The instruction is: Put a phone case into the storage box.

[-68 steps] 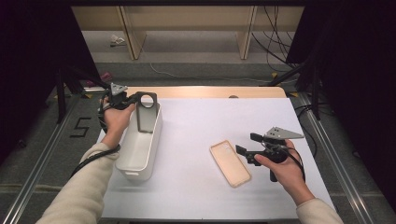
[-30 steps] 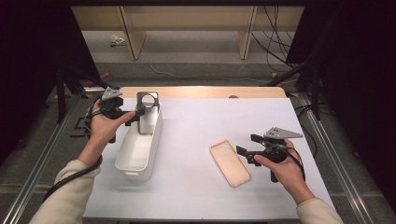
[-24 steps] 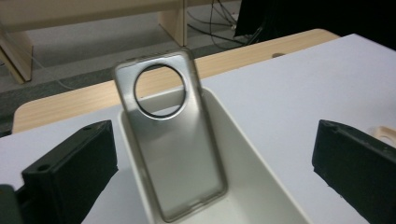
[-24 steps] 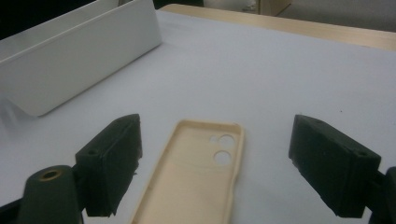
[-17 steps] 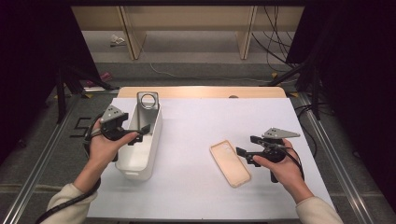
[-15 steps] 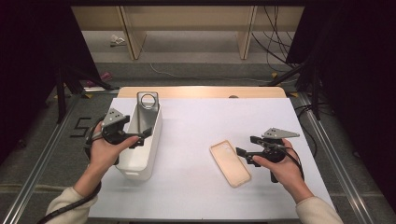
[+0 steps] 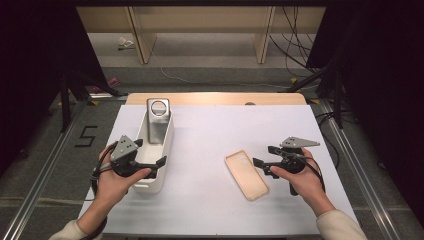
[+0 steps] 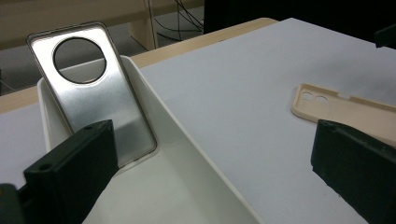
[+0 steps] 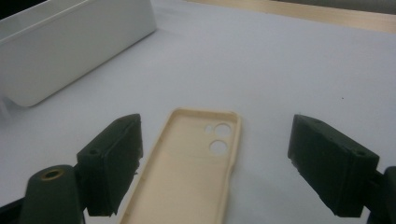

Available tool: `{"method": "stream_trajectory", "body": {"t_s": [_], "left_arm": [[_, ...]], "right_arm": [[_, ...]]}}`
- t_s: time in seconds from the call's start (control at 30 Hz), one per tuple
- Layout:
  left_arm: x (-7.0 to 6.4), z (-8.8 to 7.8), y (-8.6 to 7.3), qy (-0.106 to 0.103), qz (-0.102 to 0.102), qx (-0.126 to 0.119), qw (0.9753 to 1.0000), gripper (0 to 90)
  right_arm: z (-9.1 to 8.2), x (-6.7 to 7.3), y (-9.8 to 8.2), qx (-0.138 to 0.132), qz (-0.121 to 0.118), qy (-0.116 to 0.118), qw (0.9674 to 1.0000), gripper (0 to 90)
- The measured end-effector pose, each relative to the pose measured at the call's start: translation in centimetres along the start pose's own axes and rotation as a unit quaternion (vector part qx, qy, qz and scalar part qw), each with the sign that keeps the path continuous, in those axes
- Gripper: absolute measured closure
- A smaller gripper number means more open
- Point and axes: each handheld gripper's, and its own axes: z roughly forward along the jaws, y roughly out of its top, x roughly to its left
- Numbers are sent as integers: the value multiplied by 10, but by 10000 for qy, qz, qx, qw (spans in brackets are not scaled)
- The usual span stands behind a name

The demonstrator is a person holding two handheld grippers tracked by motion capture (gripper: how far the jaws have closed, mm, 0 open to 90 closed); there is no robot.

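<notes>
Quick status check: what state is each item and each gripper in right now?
Silver phone case: standing tilted in the bin, leaning on its far end, released.
White bin: upright on the table, holding only the silver case.
Beige phone case: flat on the table, open side up, ungripped.
Left gripper: open, empty, at the bin's near end.
Right gripper: open, empty, jaws either side of the beige case.

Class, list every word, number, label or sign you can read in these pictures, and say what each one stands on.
"5": a dark numeral on the grey floor left of the table, at in the high view.
Silver phone case, beige phone case and white bin: no print or logo to be seen.
Left tongs and right tongs: no readable marking.
</notes>
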Motion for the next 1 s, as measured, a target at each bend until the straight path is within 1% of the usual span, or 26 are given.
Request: {"method": "stream_trajectory", "body": {"t_s": [0.37, 0.5, 0.57, 0.63, 0.67, 0.7, 0.73, 0.8, 0.83, 0.87, 0.9, 0.93, 0.97, 1.0], "left_arm": [[0, 0, 0, 17, 42, 15, 10000, 4], [0, 0, 0, 11, 22, 10, 10000, 4], [0, 1, 0, -2, 13, 5, 10000, 4], [0, 1, 0, -3, 3, -4, 10000, 5], [0, 0, 0, -14, 16, -1, 10000, 7], [-1, 0, 0, -5, 10, -4, 10000, 6], [-1, 0, 1, 13, 14, -1, 10000, 6], [-2, -1, 2, 27, 17, -27, 10000, 8], [-2, -1, 3, 29, 34, -22, 10000, 9], [-2, -1, 3, 30, 39, -28, 10000, 10], [-3, -1, 3, 37, 38, -25, 10000, 11], [-3, -1, 3, 47, 39, -13, 10000, 12], [-3, -1, 3, 46, 47, -9, 10000, 13], [-3, 0, 4, 40, 43, -20, 10000, 13]], "right_arm": [[-2, -1, -1, -13, 30, -3, 10000, 187], [-2, -1, -1, -26, 26, -2, 10000, 189], [-2, -2, -1, 30, 52, -5, 10000, 197], [-1, -3, -1, 138, 61, -60, 9999, 234], [-1, -4, -2, 157, 55, -101, 9998, 261], [-2, -4, -1, 179, 55, -95, 9998, 321], [-2, -4, -1, 188, 67, -102, 9997, 356], [-5, -3, 0, 326, -3, -261, 9991, 485], [-6, -3, 0, 445, -47, -285, 9986, 578], [-6, -3, -1, 536, -34, -266, 9982, 647], [-7, -4, -2, 731, 25, -216, 9971, 742], [-8, -4, -3, 868, 42, -196, 9960, 789], [-8, -5, -5, 1123, 81, -217, 9934, 836], [-8, -6, -6, 1310, 103, -257, 9910, 878]]}}
